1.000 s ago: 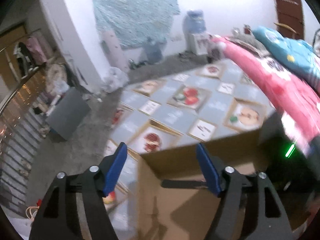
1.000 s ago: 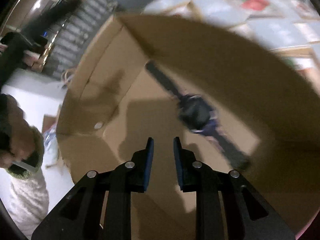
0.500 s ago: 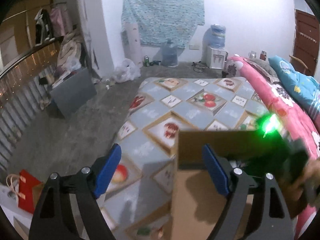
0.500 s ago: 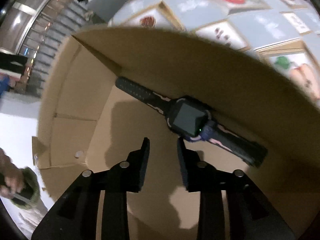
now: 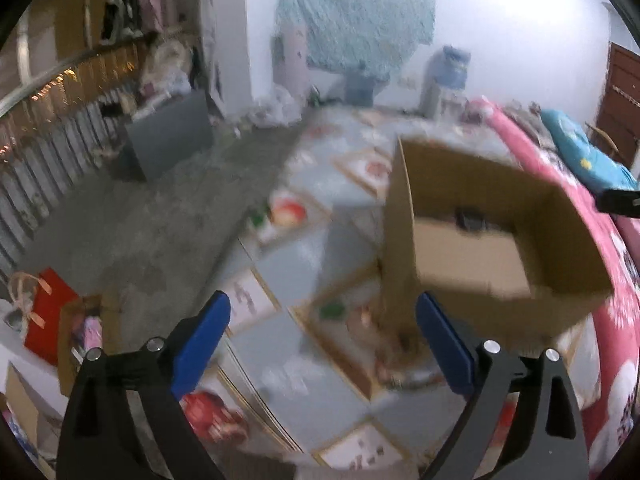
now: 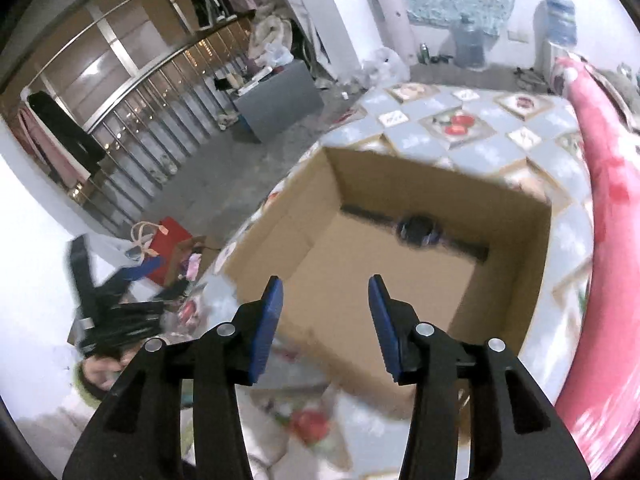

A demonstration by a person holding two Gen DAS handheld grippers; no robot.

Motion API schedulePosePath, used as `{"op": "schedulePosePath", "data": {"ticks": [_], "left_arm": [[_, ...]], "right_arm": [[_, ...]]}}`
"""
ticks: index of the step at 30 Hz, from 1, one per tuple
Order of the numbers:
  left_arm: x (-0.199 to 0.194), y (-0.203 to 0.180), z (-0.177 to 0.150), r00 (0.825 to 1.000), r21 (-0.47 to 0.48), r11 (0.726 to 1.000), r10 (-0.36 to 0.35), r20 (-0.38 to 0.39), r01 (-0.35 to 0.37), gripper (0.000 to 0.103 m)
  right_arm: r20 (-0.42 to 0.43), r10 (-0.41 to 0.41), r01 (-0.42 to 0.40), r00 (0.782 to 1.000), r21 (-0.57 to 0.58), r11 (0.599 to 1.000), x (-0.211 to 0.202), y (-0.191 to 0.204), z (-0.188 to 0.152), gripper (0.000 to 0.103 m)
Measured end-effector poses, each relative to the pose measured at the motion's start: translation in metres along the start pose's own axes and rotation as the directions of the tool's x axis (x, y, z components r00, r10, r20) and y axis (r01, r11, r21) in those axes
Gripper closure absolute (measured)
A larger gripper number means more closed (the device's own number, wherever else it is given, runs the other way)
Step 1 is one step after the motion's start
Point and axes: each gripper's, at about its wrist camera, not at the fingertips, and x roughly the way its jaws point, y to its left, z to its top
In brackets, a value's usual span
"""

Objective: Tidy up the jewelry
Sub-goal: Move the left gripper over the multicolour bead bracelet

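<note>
Inside square cardboard box (image 6: 516, 236); dark strap watch (image 6: 418, 229)

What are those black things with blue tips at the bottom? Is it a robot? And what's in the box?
It is not a robot. A person holds a pinching tool, called a gripper, in each hand, and a small camera sits on each one looking out along its two fingers. So one picture looks out from the left gripper and the other from the right gripper. The blue tips are the pads that squeeze things. Both grippers are opening right now and hold nothing.

Below them is a bed with a patchwork cover and a pink blanket. On the cover stands an open cardboard box. Inside, against its far wall, lies a dark watch with its strap stretched out flat.
</note>
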Motion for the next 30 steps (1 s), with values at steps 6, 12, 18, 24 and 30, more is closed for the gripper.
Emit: {"op": "schedulePosePath", "data": {"ticks": [6,12,18,24,30], "left_arm": [[0.050,-0.029,-0.045,0.996,0.069,0.998,0.018,-0.082,-0.012,0.011],[0.077,-0.048,-0.051,0.994,0.146,0.989,0.025,-0.106,-0.010,0.011],[0.101,-0.057,-0.049,0.987,0.157,0.987,-0.003,-0.158,0.028,0.011],[0.106,-0.068,-0.047,0.989,0.191,0.981,0.009,-0.150,0.020,0.006],[0.110,-0.063,-0.045,0.984,0.115,0.992,-0.022,-0.177,0.043,0.006]], "right_arm": [[-0.036,-0.020,0.024,0.999,0.115,0.993,0.039,0.004,-0.081,0.057],[-0.037,-0.125,0.130,0.991,0.179,0.975,0.079,0.012,-0.126,0.044],[-0.066,-0.140,0.150,0.988,0.180,0.972,0.093,0.012,-0.146,0.040],[-0.030,-0.114,0.117,0.993,0.169,0.979,0.094,0.002,-0.144,0.032],[-0.015,-0.063,0.064,0.998,0.151,0.987,0.093,0.003,-0.146,0.023]]}}
